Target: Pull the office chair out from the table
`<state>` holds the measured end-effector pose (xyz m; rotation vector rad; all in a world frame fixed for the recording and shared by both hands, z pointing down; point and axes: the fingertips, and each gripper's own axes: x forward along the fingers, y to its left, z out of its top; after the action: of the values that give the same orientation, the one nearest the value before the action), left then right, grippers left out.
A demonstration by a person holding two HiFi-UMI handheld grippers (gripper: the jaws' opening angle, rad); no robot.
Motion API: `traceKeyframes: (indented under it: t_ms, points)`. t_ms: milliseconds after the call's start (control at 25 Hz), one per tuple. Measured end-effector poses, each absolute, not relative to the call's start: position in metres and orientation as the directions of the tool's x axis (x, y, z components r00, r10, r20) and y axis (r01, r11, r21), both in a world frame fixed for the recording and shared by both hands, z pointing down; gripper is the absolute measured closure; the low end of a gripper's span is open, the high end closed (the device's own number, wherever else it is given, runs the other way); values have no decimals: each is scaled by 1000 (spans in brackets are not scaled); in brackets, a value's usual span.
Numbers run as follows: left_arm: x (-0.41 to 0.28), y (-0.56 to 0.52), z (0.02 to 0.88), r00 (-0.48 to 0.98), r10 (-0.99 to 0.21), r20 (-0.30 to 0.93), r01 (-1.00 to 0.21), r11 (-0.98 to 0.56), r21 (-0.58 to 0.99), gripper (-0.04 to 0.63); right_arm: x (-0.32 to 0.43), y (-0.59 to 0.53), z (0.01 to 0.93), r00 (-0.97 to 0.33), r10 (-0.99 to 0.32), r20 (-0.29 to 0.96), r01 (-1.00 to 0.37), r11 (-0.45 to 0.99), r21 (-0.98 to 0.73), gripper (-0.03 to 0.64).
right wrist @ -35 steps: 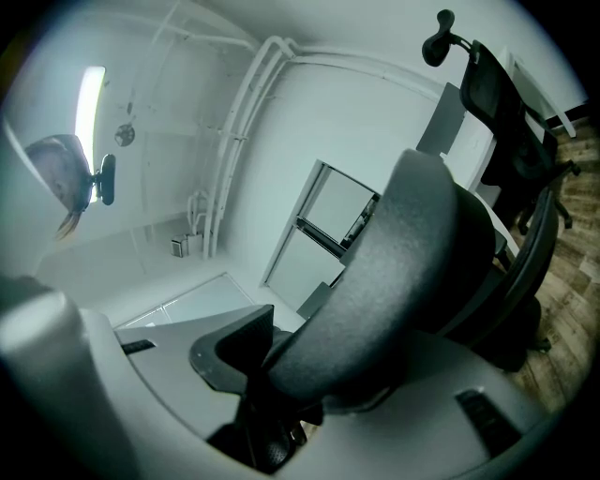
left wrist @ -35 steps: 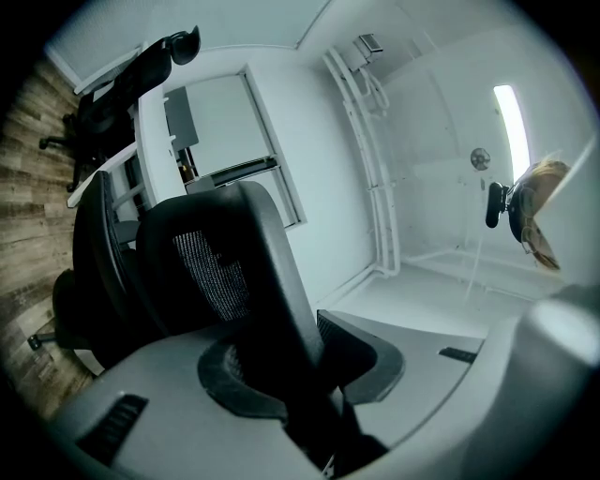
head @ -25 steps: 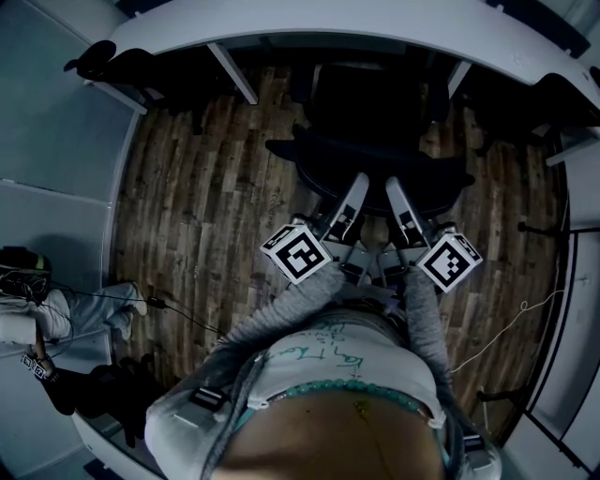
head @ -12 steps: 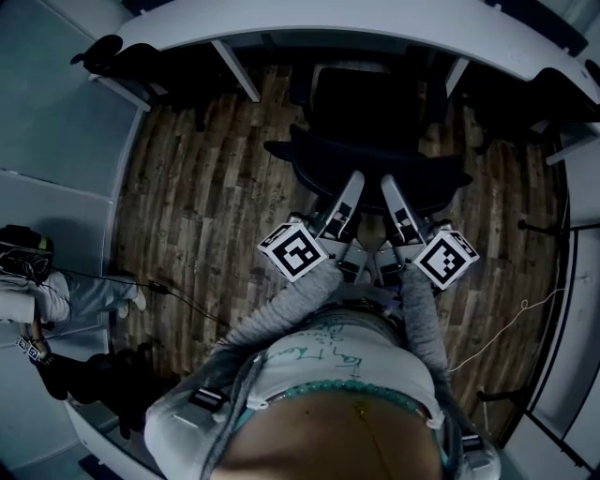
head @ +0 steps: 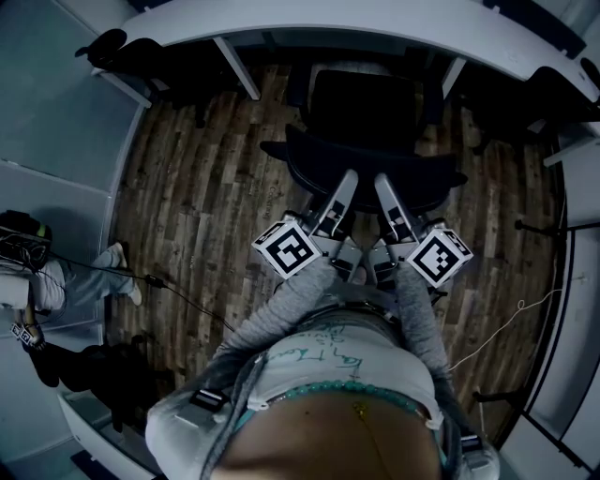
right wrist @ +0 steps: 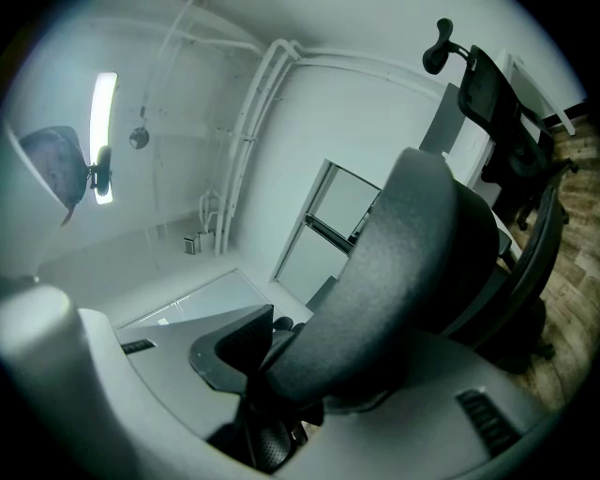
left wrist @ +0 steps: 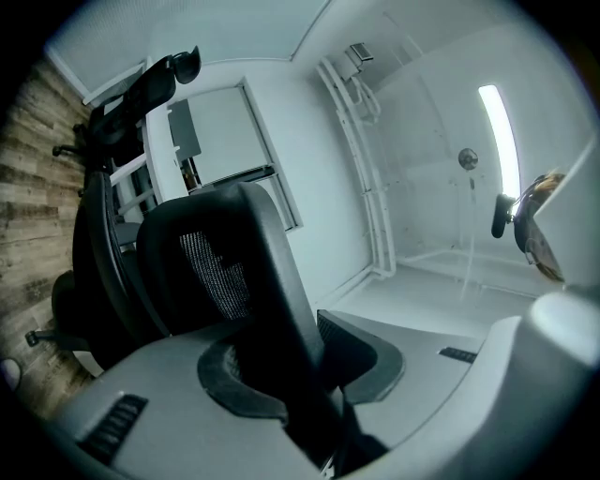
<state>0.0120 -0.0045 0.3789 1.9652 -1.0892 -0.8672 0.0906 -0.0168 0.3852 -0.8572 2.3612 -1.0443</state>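
The left gripper (left wrist: 300, 367) has its jaws closed on the top edge of the backrest (head: 370, 167), the dark mesh frame wedged between both pads; the right gripper (right wrist: 309, 375) clamps the same edge just beside it, its jaws closed round the padded rim. The two grips sit near together at the middle of the backrest. That looks deliberate: a pull from both hands then runs straight along the chair's line instead of swinging it on its castors. Both grippers point nearly level and away from the person's body, which suits dragging backward rather than lifting. The chair (head: 367, 108) stands at upper centre of the head view, its back toward the person and its seat front close to the rim of the surface (head: 309, 21), so the pull seems to be under way but not finished. The surface is a white curved top running across the upper edge of the frame. Other dark chairs (head: 117, 54) sit tucked under it at upper left. Below lies a floor (head: 202, 187) of wood planks, with a thin cable (head: 183, 314) trailing at lower left and another person's legs (head: 89, 281) at the left edge beside grey wall panels.
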Motion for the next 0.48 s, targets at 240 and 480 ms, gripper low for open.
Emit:
traceKeyframes:
  t_ms: [240,480]
  points:
    - [15,2,380,414,-885,-212,-395,-384,834,482,93,-11,384,-731,-671,-125,-359,533,-766,451]
    - [17,7,378,407,-887,-218,-401,-388,830,482,96,-6,385,-731,-672,-120,-357,526,-772,451]
